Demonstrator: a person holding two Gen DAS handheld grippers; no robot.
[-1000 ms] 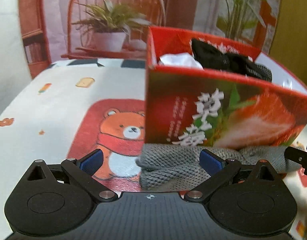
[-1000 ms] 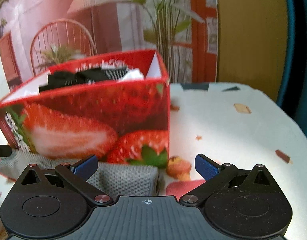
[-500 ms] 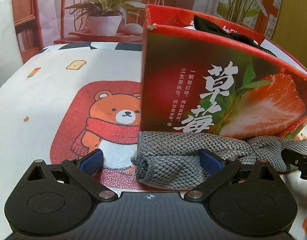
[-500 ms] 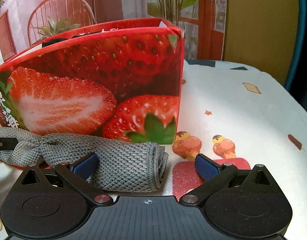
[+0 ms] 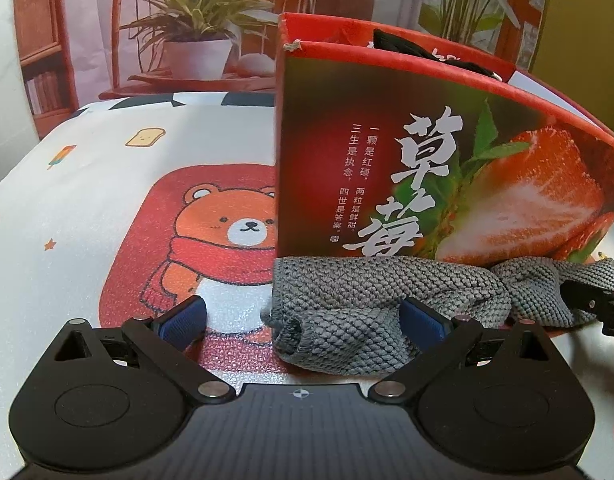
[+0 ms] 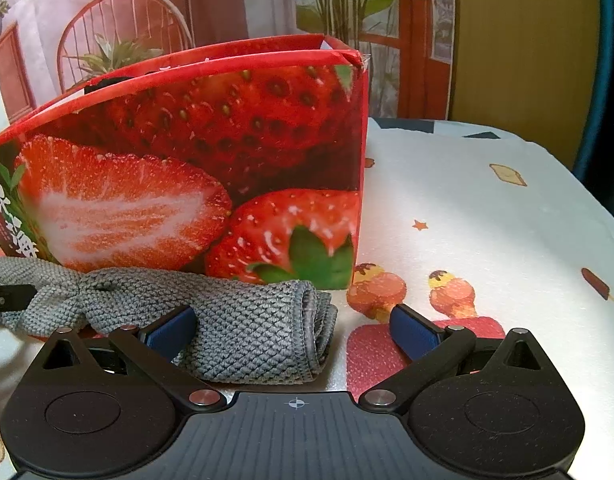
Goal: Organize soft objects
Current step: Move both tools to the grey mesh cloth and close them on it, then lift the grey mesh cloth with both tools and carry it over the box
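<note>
2 open grippers, holding nothing; my left gripper (image 5: 303,316) and right gripper (image 6: 293,326) each face 1 end of the grey cloth (image 5: 387,304); it lies sideways, touching the strawberry box (image 6: 211,160).

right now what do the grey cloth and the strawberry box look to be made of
Grey rolled cloth: looks like a knitted or waffle-weave textile, matte, with a clear raised mesh texture and soft folds.
Red strawberry-printed box: seems to be printed cardboard, slightly glossy, with thin walls and a frayed corner showing paper fibre.
</note>
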